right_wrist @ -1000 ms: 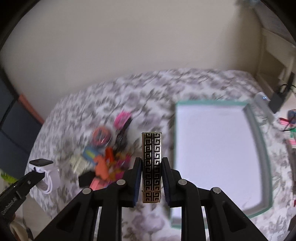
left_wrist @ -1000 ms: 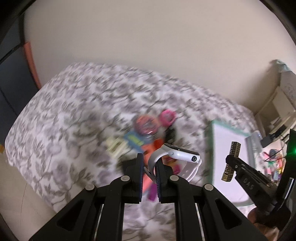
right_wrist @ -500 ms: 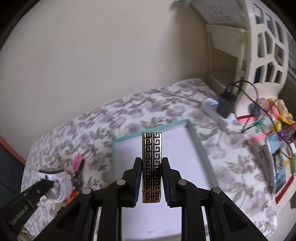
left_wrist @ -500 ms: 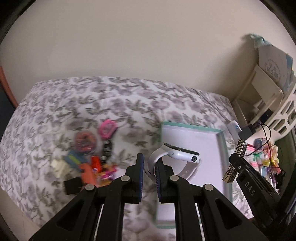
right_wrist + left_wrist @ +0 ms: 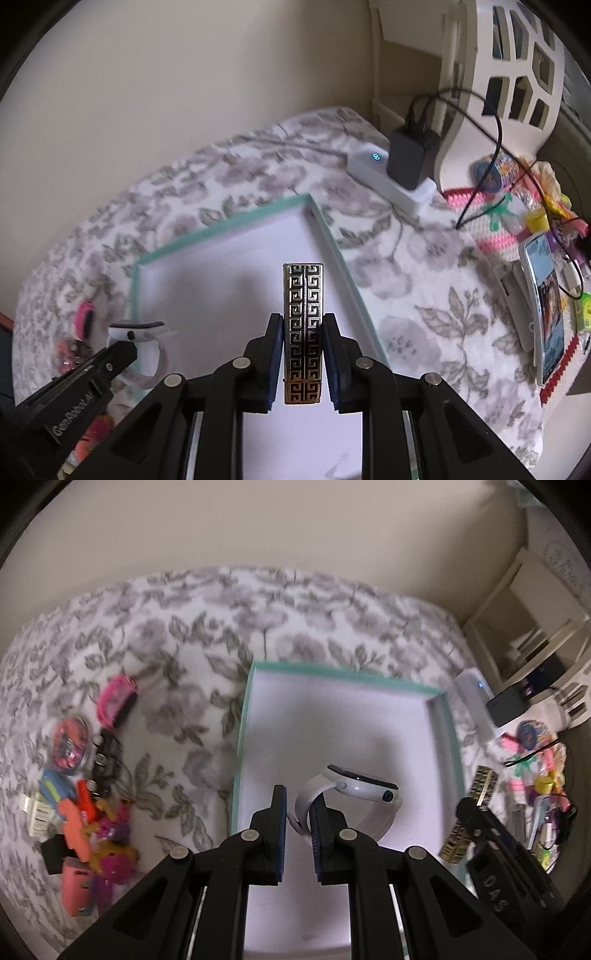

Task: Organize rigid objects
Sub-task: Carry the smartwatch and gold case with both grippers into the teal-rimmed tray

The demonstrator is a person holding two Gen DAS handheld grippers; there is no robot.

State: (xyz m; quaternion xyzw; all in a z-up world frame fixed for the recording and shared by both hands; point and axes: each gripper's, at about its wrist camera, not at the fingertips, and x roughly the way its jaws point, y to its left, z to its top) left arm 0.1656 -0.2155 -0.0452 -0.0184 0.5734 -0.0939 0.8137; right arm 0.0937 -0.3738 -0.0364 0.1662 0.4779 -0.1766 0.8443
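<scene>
My left gripper is shut on the band of a white smartwatch and holds it above the empty white tray with a teal rim. My right gripper is shut on a black-and-gold patterned bar, held upright over the same tray. The right gripper and bar show at the right in the left wrist view. The watch shows at the left in the right wrist view.
A pile of small colourful objects lies left of the tray on the floral bedspread. A white power strip with a black charger, cables, a phone and clutter lie to the right, by a white shelf.
Both grippers have swung right from the pile of objects and now hang over the tray, closer to it. Each keeps its hold on its object.
</scene>
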